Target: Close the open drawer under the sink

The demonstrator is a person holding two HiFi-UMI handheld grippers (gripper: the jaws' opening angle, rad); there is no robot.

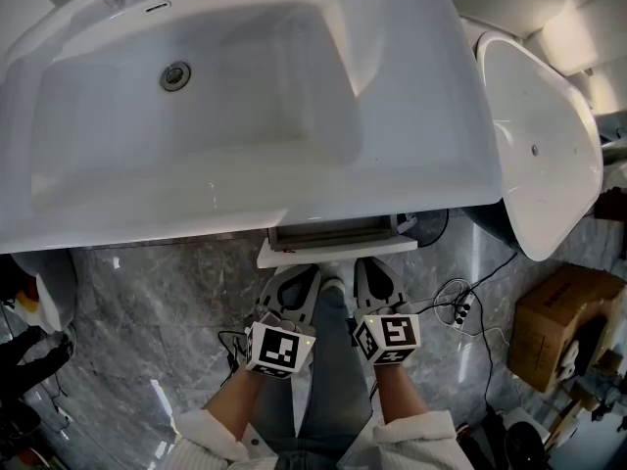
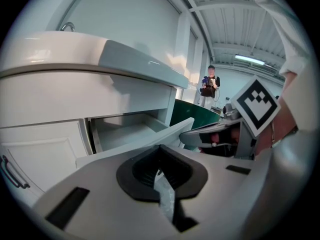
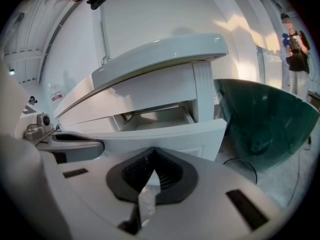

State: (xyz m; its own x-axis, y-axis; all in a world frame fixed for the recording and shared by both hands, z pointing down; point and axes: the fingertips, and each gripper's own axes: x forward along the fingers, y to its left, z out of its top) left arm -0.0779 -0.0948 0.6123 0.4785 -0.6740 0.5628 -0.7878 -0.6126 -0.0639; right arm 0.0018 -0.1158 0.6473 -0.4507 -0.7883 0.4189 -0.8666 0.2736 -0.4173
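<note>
Head view: grey marble floor [image 1: 147,302] lies bare at 9 o'clock of the grippers. The white sink [image 1: 245,209] spans the top. Its front rim overhangs the drawer [image 1: 338,254], which stands pulled out at centre, its white front panel clear of the rim.

Left gripper [image 1: 294,284] sits at 6 o'clock of the drawer front, tips near its edge; touching or not, cannot tell. Left gripper view: jaws closed together with nothing between them, drawer interior open just ahead.

Right gripper [image 1: 378,277] is just beside the left, also at 6 o'clock of the front. Right gripper view: jaws closed and empty, the panel's top edge straight ahead.

At 3 o'clock, cables [image 1: 460,306] trail on the floor, then a white oval bowl [image 1: 539,135] and a cardboard box [image 1: 560,319].
</note>
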